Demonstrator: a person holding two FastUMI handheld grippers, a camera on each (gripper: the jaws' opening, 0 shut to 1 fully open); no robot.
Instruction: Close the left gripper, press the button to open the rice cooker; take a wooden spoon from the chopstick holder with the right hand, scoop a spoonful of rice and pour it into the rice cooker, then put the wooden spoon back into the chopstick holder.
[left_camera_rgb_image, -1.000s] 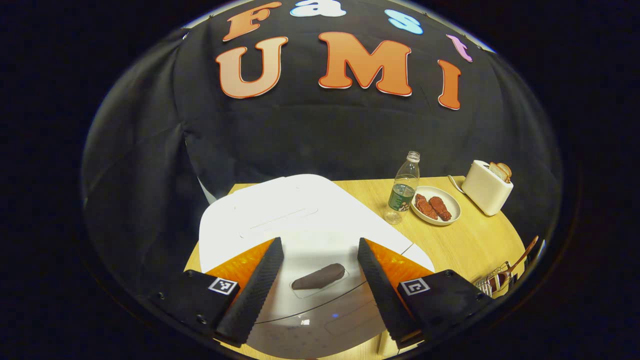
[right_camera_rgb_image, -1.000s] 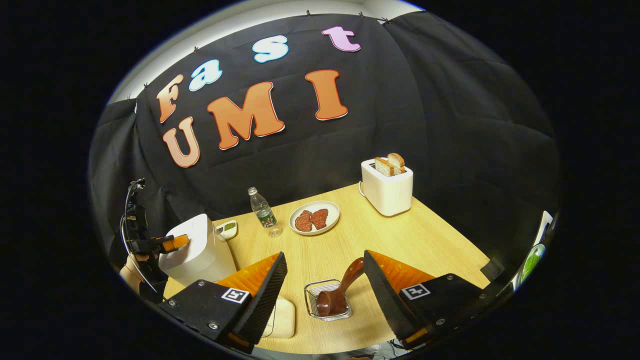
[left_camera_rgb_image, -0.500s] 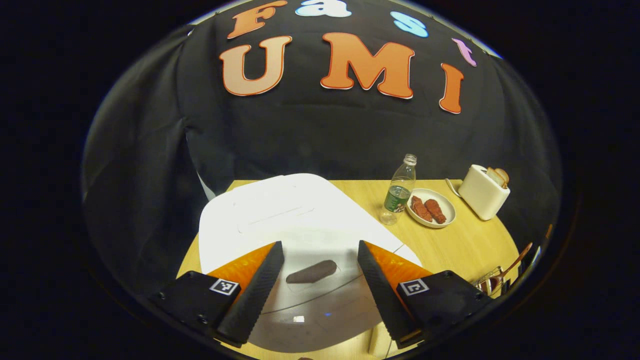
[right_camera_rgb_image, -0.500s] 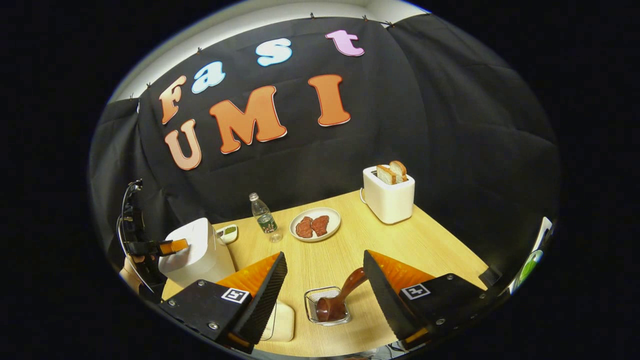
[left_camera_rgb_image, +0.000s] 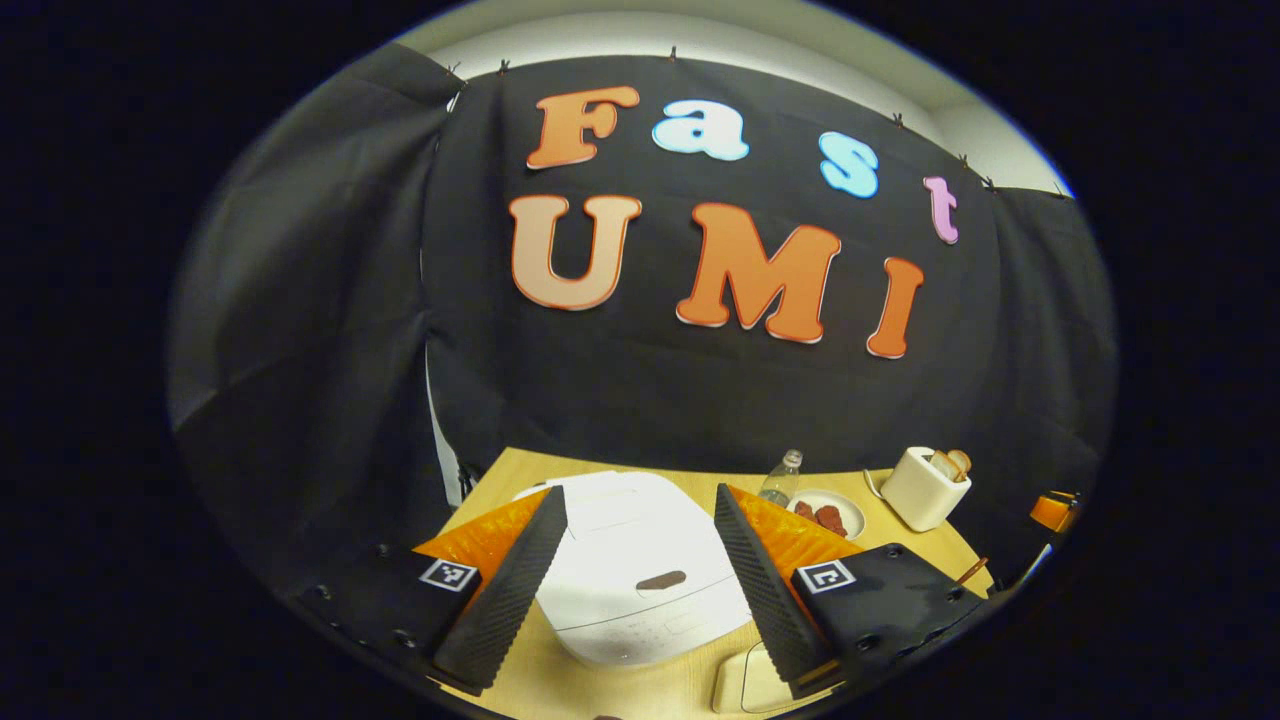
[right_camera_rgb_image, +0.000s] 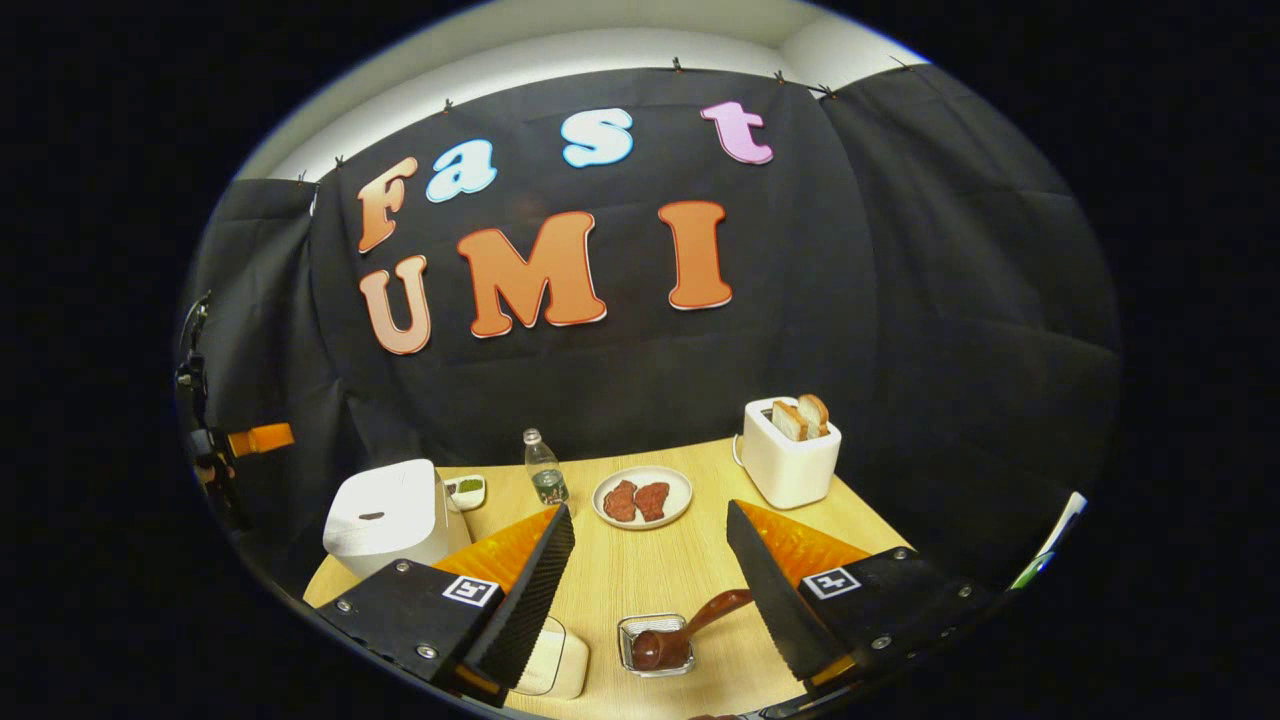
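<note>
Rice cooker (left_camera_rgb_image: 640, 570), white, lid down, sits at the left end of the wooden table (left_camera_rgb_image: 900, 545); dark oval button (left_camera_rgb_image: 660, 580) on its front top. In the right gripper view the cooker (right_camera_rgb_image: 385, 515) stands near the table's left edge. Left gripper (left_camera_rgb_image: 640, 560) hangs above the cooker, fingers spread wide, nothing between them, not touching the lid. Same gripper shows at far left of the right gripper view (right_camera_rgb_image: 240, 445), up off the table, well apart from the cooker top.

Wooden spoon (right_camera_rgb_image: 685, 630) lies tilted in the wire chopstick holder (right_camera_rgb_image: 650, 645), bowl down inside, handle leaning out to the right. Holder sits near the table's front edge. Right gripper (right_camera_rgb_image: 650, 590) is above it, fingers wide apart, holding nothing, no contact with the spoon. Pale rectangular container (right_camera_rgb_image: 555, 660) just left of the holder, partly behind the left finger; contents can't be made out.

Open tabletop between holder and plate (right_camera_rgb_image: 642, 497). Plate carries two reddish-brown pieces. Water bottle (right_camera_rgb_image: 545, 470) just left of plate; label too small to read. Small dish (right_camera_rgb_image: 467, 490) with something green beside the cooker. White toaster (right_camera_rgb_image: 790, 455) with two bread slices at the back right, near the far table edge. Square black-and-white markers on both grippers' finger mounts; no readable brand text.
</note>
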